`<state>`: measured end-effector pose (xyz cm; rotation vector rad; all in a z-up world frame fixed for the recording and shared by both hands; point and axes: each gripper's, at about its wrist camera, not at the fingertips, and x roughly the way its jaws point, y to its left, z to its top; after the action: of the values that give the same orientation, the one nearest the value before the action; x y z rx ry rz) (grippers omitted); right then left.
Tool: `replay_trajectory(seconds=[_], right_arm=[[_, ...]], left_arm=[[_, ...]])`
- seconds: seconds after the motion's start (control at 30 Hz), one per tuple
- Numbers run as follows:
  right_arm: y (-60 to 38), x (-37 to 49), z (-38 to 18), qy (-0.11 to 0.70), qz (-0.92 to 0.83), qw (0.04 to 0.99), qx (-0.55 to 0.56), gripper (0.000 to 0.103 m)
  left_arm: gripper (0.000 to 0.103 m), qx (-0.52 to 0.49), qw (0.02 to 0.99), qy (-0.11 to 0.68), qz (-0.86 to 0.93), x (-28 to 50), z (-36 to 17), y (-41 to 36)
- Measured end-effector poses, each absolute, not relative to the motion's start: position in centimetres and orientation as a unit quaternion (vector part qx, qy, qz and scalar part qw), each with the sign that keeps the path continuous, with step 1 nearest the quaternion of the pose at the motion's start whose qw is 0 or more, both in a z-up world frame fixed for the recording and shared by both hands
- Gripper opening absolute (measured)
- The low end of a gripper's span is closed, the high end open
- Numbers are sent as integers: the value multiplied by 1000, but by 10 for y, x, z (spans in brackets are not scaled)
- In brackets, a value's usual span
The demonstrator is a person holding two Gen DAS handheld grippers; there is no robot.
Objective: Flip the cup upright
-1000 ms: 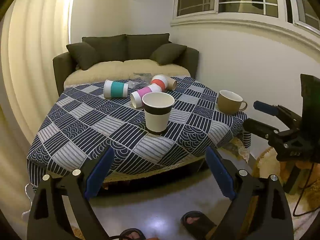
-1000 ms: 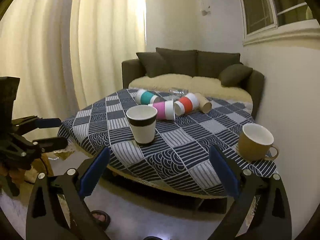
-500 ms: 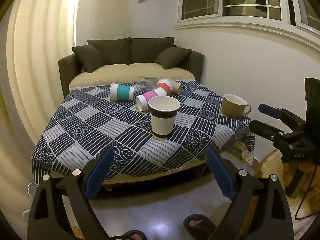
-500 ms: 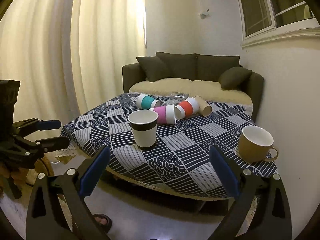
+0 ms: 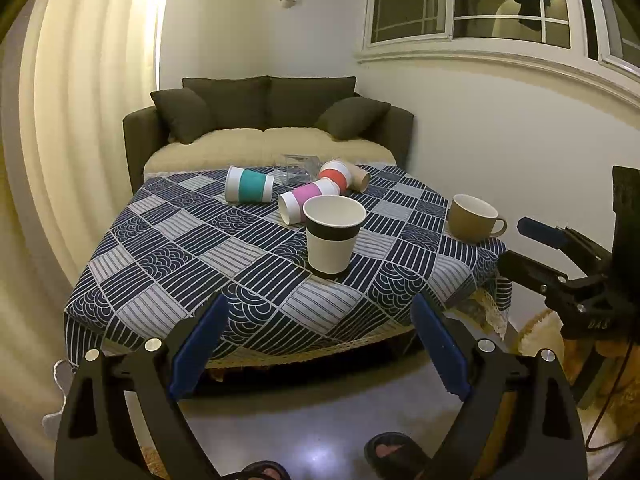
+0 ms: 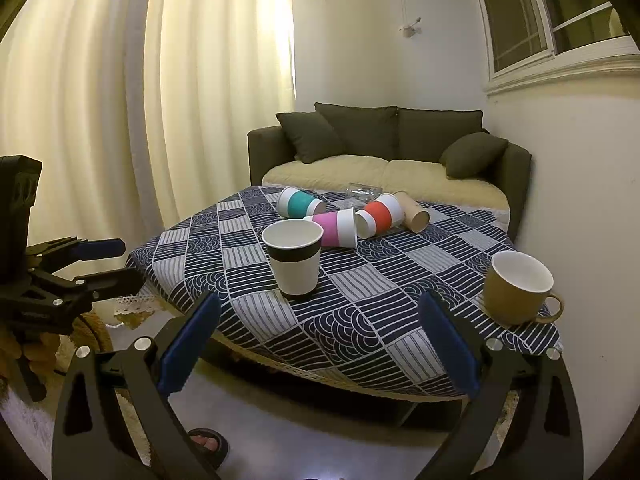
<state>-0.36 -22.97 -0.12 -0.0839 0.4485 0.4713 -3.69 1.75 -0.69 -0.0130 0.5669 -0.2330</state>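
Note:
A white paper cup with a black band point(image 5: 333, 233) stands upright on the patterned tablecloth point(image 5: 192, 264); it also shows in the right wrist view point(image 6: 294, 258). Behind it lie a pink-banded cup point(image 5: 308, 201), a teal-banded cup point(image 5: 249, 185), a red-banded cup point(image 5: 336, 173) and a brown cup point(image 5: 358, 176) on their sides. My left gripper point(image 5: 318, 320) is open and empty, in front of the table's near edge. My right gripper point(image 6: 320, 320) is open and empty, also short of the table. Each gripper shows in the other's view, the right one point(image 5: 536, 246) and the left one point(image 6: 100, 262).
A tan mug point(image 5: 472, 217) stands upright at the table's right edge point(image 6: 518, 286). A clear glass dish point(image 5: 298, 166) sits at the back. A dark sofa point(image 5: 268, 120) is behind the table, curtains point(image 6: 120, 100) left, wall right. The person's sandalled feet point(image 5: 396, 450) are below.
Both grippers have pulled back and risen a little from the table; the cups look smaller and farther. Nothing on the table has moved.

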Motion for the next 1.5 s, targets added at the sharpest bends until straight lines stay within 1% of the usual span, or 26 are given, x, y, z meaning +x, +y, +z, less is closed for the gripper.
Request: replay_trajectory(seconds=[0.27,1.0,1.5], right_arm=[[-227,0,-4,228,232,945,-41,98],[-231,-5,0,214,233,948,-31,98],[-236,-16,11,171,238,956,-18,98]], left_arm=[[90,-1,952,281,-118,-36,-8,14],[90,-2,955,273,-111,-38,-5,15],[90,-8,965,242,-102,-46,3,18]])
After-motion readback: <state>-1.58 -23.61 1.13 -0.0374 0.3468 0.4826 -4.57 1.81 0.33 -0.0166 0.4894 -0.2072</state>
